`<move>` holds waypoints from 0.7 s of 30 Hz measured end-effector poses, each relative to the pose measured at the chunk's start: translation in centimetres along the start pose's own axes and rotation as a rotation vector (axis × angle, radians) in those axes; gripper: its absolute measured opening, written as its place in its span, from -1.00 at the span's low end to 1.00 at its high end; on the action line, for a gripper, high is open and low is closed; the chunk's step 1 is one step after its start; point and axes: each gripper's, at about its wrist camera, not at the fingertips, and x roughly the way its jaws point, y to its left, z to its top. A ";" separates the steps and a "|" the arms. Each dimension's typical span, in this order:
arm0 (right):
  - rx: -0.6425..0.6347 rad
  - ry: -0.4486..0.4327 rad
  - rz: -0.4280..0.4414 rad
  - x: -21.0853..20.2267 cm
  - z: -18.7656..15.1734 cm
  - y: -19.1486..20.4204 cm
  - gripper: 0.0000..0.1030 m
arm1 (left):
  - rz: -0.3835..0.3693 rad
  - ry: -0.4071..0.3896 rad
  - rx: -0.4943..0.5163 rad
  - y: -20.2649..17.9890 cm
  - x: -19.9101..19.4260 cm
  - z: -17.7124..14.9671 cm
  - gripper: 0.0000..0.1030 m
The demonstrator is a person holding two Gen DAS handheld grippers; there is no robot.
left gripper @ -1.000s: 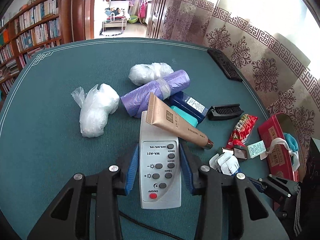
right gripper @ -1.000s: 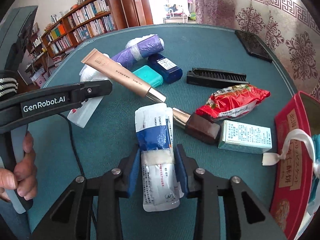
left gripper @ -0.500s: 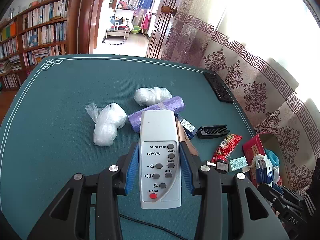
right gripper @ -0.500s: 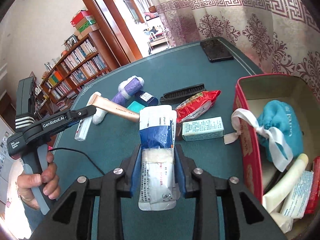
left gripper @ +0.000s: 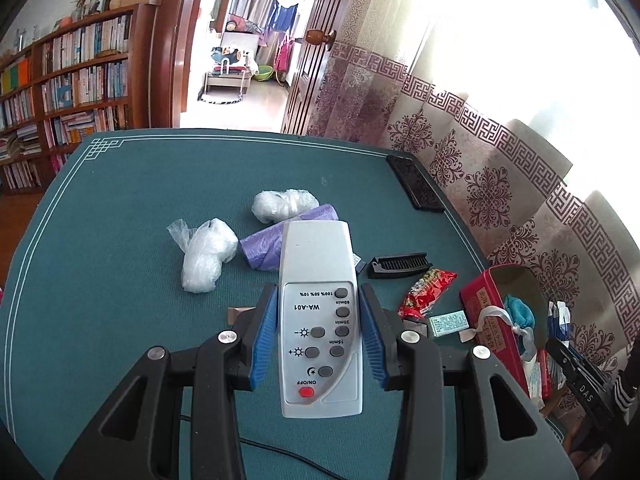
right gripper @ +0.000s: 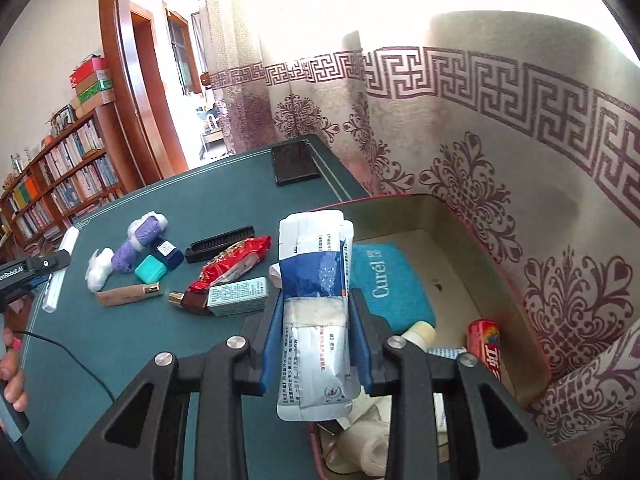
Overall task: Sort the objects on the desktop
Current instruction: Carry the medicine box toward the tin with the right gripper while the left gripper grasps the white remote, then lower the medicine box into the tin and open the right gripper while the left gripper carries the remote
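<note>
Grey remote (left gripper: 320, 312) hides tube, red box (right gripper: 500, 280) cut off

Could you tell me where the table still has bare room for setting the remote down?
The green table is bare left of the clear plastic bag, out to its white-lined edge, and beyond the purple roll. Between the black comb and red box it is crowded.
</note>
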 end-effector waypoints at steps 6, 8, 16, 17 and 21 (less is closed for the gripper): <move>0.048 0.032 -0.019 0.4 -1.4 -2.3 -0.32 | -0.041 0.016 0.085 -4.7 0.1 -0.3 -0.17; 0.054 0.032 -0.018 0.4 -1.4 -2.7 -0.32 | -0.053 0.020 0.113 -6.3 0.0 -0.4 -0.17; 0.084 0.003 -0.010 -0.5 -1.8 -4.7 -0.32 | -0.104 0.034 0.225 -13.3 -0.3 -1.2 -0.17; 0.087 0.000 -0.008 -0.6 -1.8 -4.9 -0.32 | -0.113 0.036 0.236 -14.2 -0.4 -1.3 -0.17; 0.101 -0.011 -0.004 -1.1 -2.0 -5.8 -0.29 | -0.164 0.051 0.279 -18.1 -0.5 -1.6 -0.17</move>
